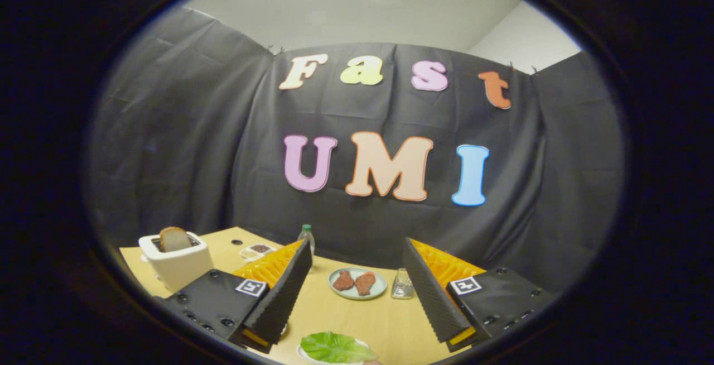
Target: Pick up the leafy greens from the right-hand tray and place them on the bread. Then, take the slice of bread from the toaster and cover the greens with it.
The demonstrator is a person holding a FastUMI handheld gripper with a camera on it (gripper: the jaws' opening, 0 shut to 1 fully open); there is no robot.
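Note:
A green leaf [334,347] lies on a white plate [305,355] low between my fingers, close to their bases. What is under the leaf is hidden. A white toaster [177,267] stands at the table's left, beside my left finger, with a slice of bread [174,238] sticking up out of its slot. My gripper [357,243] hangs above the wooden table [385,326], open wide, with nothing between its fingers.
Ahead of the fingers sits a pale green plate [381,289] with two brown pieces of meat [355,282]. A clear glass [402,285] stands to its right. A small bottle with a green cap [306,236] and a little tray of snacks [256,251] stand near the far edge.

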